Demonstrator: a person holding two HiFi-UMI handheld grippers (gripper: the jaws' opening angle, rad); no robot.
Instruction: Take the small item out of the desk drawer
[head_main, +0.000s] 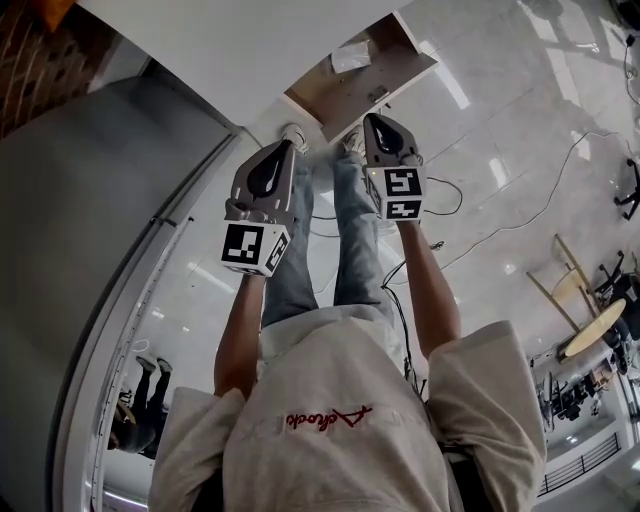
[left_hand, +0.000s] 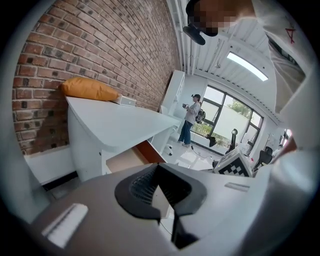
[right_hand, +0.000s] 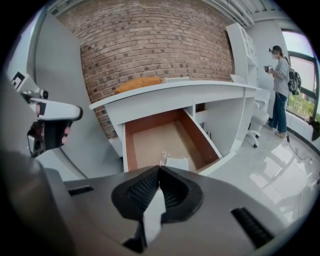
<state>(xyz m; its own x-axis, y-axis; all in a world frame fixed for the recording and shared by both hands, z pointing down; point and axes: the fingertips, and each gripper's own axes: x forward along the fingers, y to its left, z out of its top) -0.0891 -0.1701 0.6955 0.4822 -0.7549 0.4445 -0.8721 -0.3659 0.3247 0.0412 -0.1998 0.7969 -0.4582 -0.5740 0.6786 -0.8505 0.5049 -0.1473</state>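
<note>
Lying beyond right fingers (right_hand: 142, 189): small item (right_hand: 176, 163)

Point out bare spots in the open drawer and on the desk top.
The drawer is bare wood across its back and middle; a small white packet sits near its front edge. The desk top is free from its front edge up to the orange cushion and white box by the brick wall.

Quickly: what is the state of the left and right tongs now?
Left tongs: closed, holding nothing.
Right tongs: closed, holding nothing.
</note>
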